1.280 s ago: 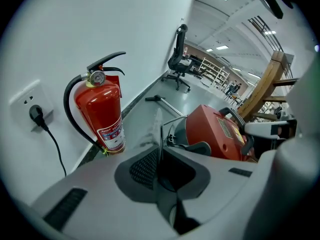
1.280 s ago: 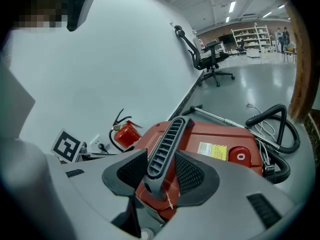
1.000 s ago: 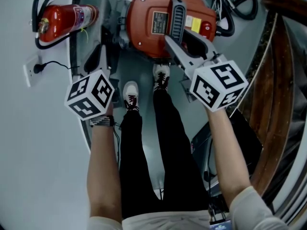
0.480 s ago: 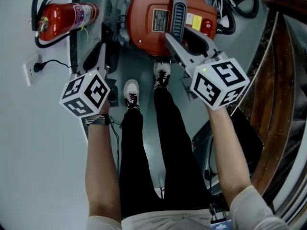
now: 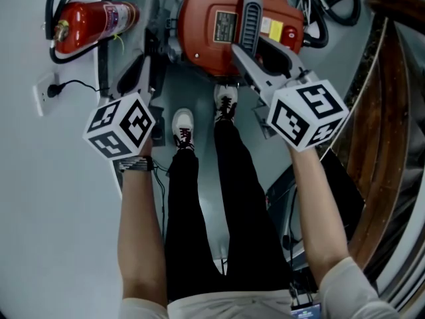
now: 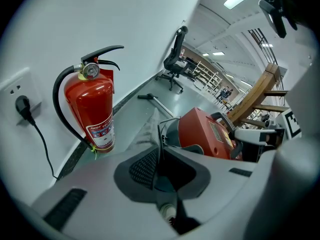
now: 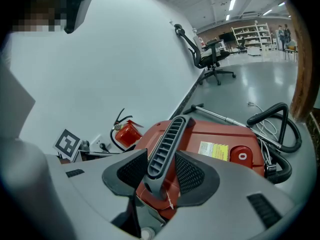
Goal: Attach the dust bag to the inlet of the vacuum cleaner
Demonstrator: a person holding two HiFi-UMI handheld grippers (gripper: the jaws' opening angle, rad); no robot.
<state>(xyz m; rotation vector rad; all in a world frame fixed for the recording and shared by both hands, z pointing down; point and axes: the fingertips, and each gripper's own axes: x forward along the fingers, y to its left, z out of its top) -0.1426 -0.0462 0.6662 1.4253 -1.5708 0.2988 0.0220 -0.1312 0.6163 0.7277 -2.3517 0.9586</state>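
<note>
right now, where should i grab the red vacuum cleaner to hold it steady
Grip the grey ribbed carry handle on top of the vacuum cleaner, coming from above with fingers either side: it is a narrow raised bar. The right gripper is closed on it there.

Vacuum cleaner (image 5: 199, 28) and fire extinguisher (image 5: 89, 24) labels are illegible.

I count two grippers, the left gripper (image 6: 159, 151) and the right gripper (image 7: 162, 174), each with one marker cube (image 5: 121, 126), and two shoes (image 5: 181, 128). There is one red vacuum cleaner (image 5: 226, 25) with one black handle (image 7: 167, 134), one grey dust bag (image 6: 148, 129), one black hose (image 7: 267, 111) and one metal tube (image 6: 160, 105). By the wall I count one fire extinguisher (image 5: 89, 24), one socket (image 5: 41, 98) with one plug (image 5: 52, 93), and one office chair (image 6: 175, 59).
</note>
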